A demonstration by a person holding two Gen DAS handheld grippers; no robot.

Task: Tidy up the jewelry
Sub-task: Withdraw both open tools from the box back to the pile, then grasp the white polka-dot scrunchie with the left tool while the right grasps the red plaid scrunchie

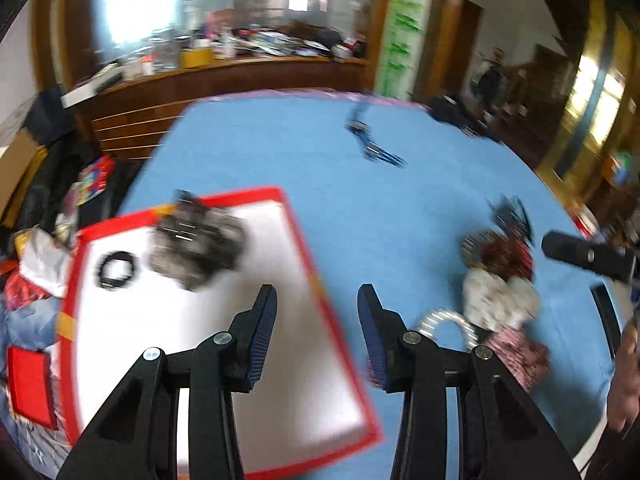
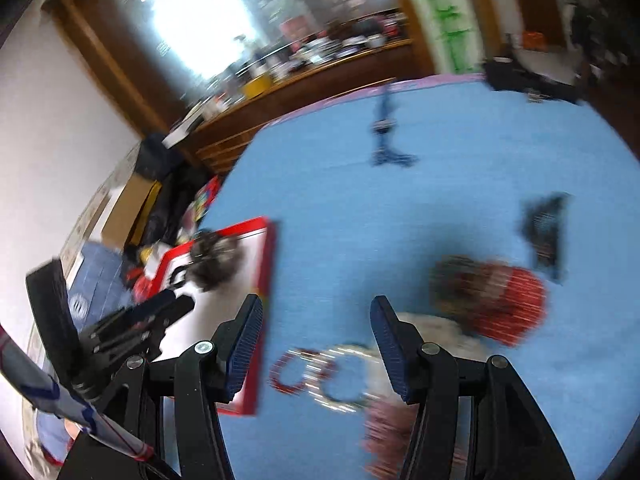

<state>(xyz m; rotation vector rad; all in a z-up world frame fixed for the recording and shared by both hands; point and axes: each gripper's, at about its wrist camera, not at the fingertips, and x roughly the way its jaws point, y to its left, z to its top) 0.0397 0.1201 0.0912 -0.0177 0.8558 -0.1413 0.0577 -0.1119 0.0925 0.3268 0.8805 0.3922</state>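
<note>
Both grippers (image 1: 317, 304) (image 2: 316, 318) open, empty, above tray (image 1: 332, 320).

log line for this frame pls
left gripper: open, empty, at red-rimmed tray edge | right gripper: open, empty, above jewelry pile | tray: black bracelet, grey bundle

Red-rimmed white tray (image 1: 304, 240), blue tablecloth (image 1: 360, 208)

The table (image 1: 304, 152) had a blue cover. Behind it stood a long brown shelf (image 1: 224, 76) full of mixed-up stuff, with a yellow box (image 1: 196, 57) on it. A bright window (image 1: 136, 0) shone above the shelf. A green and white strip (image 1: 400, 32) hung on the wall. On the floor to the left sat a cardboard box (image 2: 136, 200) and some dark bags (image 2: 168, 196).
</note>
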